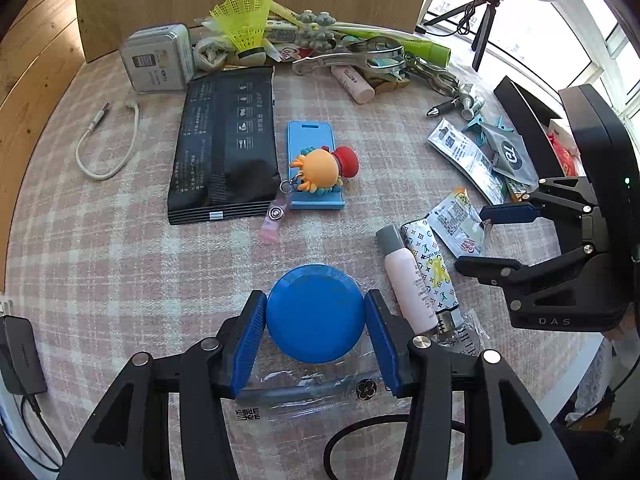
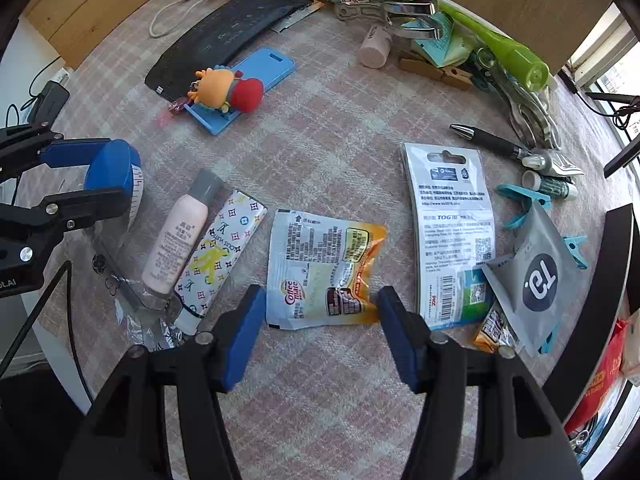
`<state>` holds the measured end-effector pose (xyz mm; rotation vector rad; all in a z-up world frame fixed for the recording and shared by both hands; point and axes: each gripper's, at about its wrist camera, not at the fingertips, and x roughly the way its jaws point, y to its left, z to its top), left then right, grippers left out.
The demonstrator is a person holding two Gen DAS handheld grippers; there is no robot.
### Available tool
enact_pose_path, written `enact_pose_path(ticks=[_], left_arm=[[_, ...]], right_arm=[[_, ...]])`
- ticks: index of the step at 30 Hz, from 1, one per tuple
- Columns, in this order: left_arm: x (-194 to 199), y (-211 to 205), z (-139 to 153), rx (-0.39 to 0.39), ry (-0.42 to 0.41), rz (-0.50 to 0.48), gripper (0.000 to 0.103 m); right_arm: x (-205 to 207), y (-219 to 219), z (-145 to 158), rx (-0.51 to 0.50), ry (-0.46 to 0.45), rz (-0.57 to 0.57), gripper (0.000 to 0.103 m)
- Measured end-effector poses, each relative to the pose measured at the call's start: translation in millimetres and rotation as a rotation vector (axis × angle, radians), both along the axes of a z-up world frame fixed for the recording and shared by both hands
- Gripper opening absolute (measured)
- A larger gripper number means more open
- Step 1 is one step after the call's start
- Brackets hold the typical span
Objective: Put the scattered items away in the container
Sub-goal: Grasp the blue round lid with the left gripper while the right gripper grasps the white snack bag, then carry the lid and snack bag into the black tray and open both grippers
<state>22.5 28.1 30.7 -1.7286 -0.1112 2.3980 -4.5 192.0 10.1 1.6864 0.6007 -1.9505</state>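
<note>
My left gripper [image 1: 316, 320] is shut on a blue round disc-shaped item [image 1: 315, 312], with a pad pressing on each side of it, just above a clear plastic pouch [image 1: 304, 388] printed with small flowers. My right gripper [image 2: 320, 308] points down at the table and stands open. The lower edge of a Coffee mate sachet [image 2: 320, 264] lies between its fingers, and the pads do not press on it. A pink bottle [image 2: 176, 236] and a patterned tube [image 2: 220, 252] lie left of the sachet. From the left wrist view the right gripper [image 1: 474, 240] hovers over the same sachet [image 1: 456, 224].
A carded pack [image 2: 452, 232], a grey sachet [image 2: 540, 276], a pen [image 2: 488, 140] and blue clips lie to the right. A blue stand with an orange toy [image 1: 320, 168], a black pouch [image 1: 226, 144], a white cable [image 1: 108, 140], a tin [image 1: 158, 58] and a far pile with a shuttlecock [image 1: 244, 20].
</note>
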Motion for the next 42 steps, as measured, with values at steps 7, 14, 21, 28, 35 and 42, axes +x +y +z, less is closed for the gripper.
enact_pose_path(ticks=[7, 14, 21, 28, 35, 42], left_arm=[[1.7, -6.9, 6.4, 0.032, 0.024, 0.037, 0.048], [-1.7, -2.9, 14.8, 0.023, 0.034, 0.023, 0.048], [-21.3, 27.2, 41.5, 0.005, 0.082, -0.061, 0.048], [-50.4, 86.9, 71.5, 0.031, 0.133, -0.188, 0.048], [-79.1, 174.6, 89.6, 0.081, 0.161, -0.330, 0.048], [-105.3, 265.8, 102.7, 0.093, 0.184, -0.460, 0.048]], right_arm=[[1.2, 13.6, -6.5, 0.035, 0.026, -0.033, 0.042], [5.8, 44.6, 12.7, -0.072, 0.063, -0.123, 0.042], [-11.4, 77.1, 38.3, -0.152, 0.138, -0.258, 0.042], [-33.4, 108.4, 105.0, -0.166, 0.237, -0.430, 0.042], [-25.0, 217.5, 121.3, -0.137, 0.298, -0.660, 0.042], [-5.4, 322.4, 117.2, -0.025, 0.334, -0.885, 0.042]])
